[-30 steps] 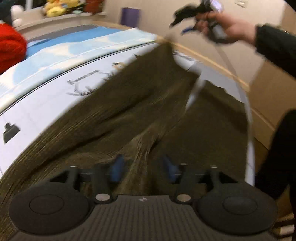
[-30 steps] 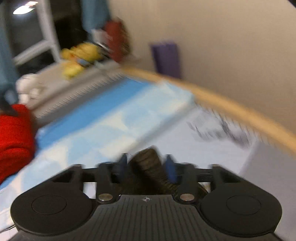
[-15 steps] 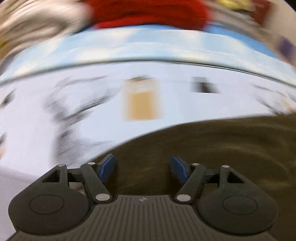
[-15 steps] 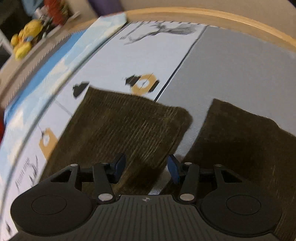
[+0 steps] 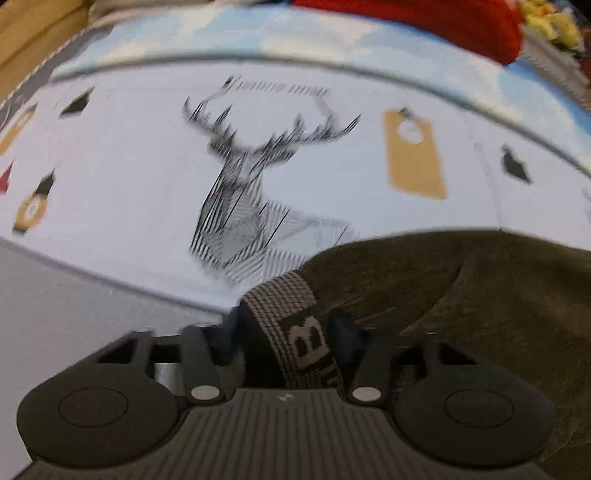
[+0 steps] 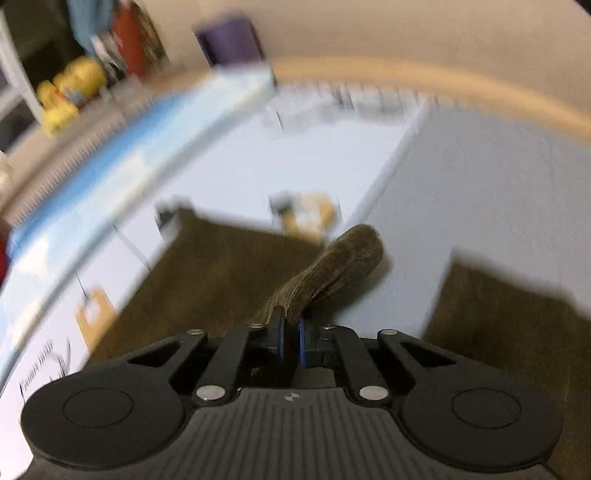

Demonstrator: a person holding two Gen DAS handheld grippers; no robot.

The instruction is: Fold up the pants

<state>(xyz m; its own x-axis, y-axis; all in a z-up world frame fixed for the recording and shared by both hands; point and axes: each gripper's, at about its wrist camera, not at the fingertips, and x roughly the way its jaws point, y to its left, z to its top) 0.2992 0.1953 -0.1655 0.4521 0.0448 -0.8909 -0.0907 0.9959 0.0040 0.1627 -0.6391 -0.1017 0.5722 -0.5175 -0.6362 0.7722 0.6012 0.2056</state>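
Dark olive pants (image 5: 480, 314) lie flat on a bed sheet printed with a deer (image 5: 240, 192). Their grey waistband (image 5: 291, 317), marked with a letter B, stands between the fingers of my left gripper (image 5: 284, 328). Those jaws are closing around the band, one finger at each edge of it. In the right wrist view both pant legs (image 6: 214, 273) are spread on the sheet. My right gripper (image 6: 291, 328) is shut on the inner corner of the left leg's hem, and a fold of that fabric (image 6: 340, 266) sticks up past the pads.
A blue cloud-print blanket (image 5: 332, 37) and a red bundle (image 5: 424, 22) lie beyond the sheet. Yellow plush toys (image 6: 70, 88) and a purple object (image 6: 232, 40) sit at the back. A wooden bed edge (image 6: 443, 81) runs along the beige wall.
My left gripper swung from over the pants to the waistband corner and narrowed around it. My right gripper went from open above the leg hems to shut on one hem, pulling it up.
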